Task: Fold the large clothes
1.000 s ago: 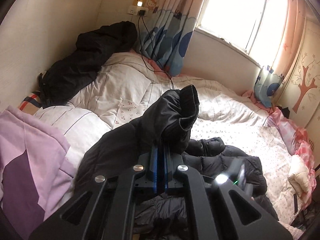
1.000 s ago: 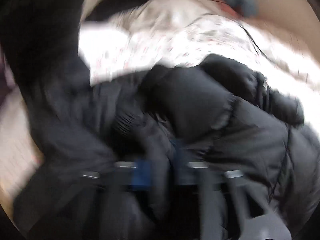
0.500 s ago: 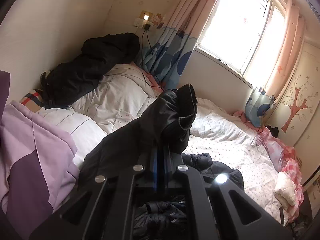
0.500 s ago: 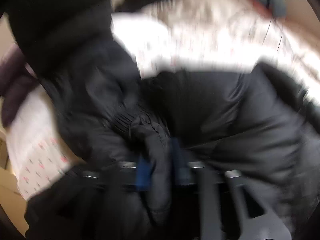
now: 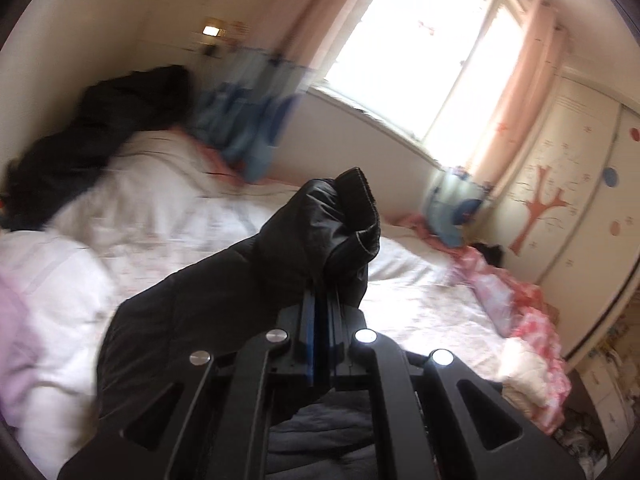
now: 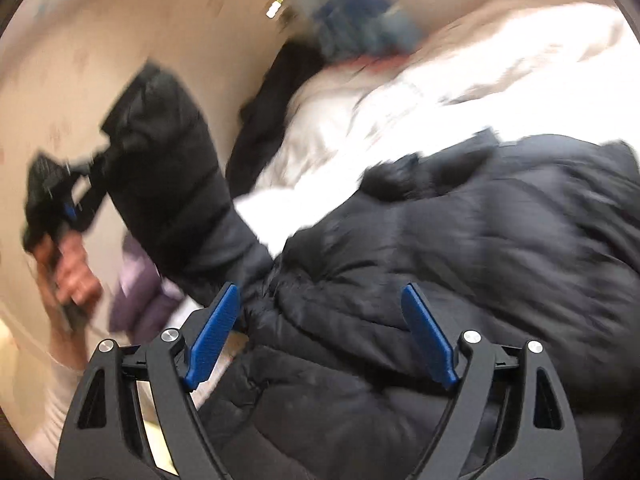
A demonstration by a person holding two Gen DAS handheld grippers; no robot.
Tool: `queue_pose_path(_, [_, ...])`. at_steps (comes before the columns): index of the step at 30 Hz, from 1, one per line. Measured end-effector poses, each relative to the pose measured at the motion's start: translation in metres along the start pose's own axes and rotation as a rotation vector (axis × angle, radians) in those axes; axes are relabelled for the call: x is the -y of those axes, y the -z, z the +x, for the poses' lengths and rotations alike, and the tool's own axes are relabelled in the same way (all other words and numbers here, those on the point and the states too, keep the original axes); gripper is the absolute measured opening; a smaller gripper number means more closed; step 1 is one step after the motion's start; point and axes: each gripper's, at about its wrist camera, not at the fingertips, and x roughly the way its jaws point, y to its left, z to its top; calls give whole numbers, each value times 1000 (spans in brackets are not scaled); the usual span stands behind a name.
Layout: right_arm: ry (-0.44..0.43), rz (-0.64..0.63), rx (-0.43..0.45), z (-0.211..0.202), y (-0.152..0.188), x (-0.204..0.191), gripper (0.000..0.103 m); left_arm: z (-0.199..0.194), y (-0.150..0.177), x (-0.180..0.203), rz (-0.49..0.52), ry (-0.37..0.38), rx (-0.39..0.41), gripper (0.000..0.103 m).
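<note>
We see the left gripper [image 5: 320, 300] clamped on the sleeve [image 5: 328, 236] of the black puffer jacket [image 6: 460, 248], its cuff rising toward one o'clock, while the right gripper [image 6: 320, 320], jaws just spread wide, hovers with the jacket's body on the white duvet [image 6: 440, 92] between its parted, untouching fingers [image 6: 214, 334].

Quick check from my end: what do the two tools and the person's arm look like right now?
Both tools are black plastic frames with cut-out openings, silver round bolts and blue ribbed pads. The left tool shows narrow blue strips; the right tool shows broad blue pads. The sleeve looks pale, blurred. No cables or markings visible.
</note>
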Motion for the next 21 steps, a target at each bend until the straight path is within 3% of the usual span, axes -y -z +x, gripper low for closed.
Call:
queue_pose_path(5, [-52,118,109,-47,-7,48,80,65,22,67,-12,139,-50,6])
queue_pose_path(11, [-141,254,168,-71,-3,97,81,171,97,114,-36,223,-216,6])
queue_pose_path(15, [-185,359,158,-65,2,127,84,234,159,119,-56,209,-338,6])
queue_pose_path(19, [-221,436,153,-61,5,148,84,274,208,110,-56,141,-451,6])
queue_pose_path(21, [-217,452,145,-57,4,153,84,282,223,103,-65,121,-489,17])
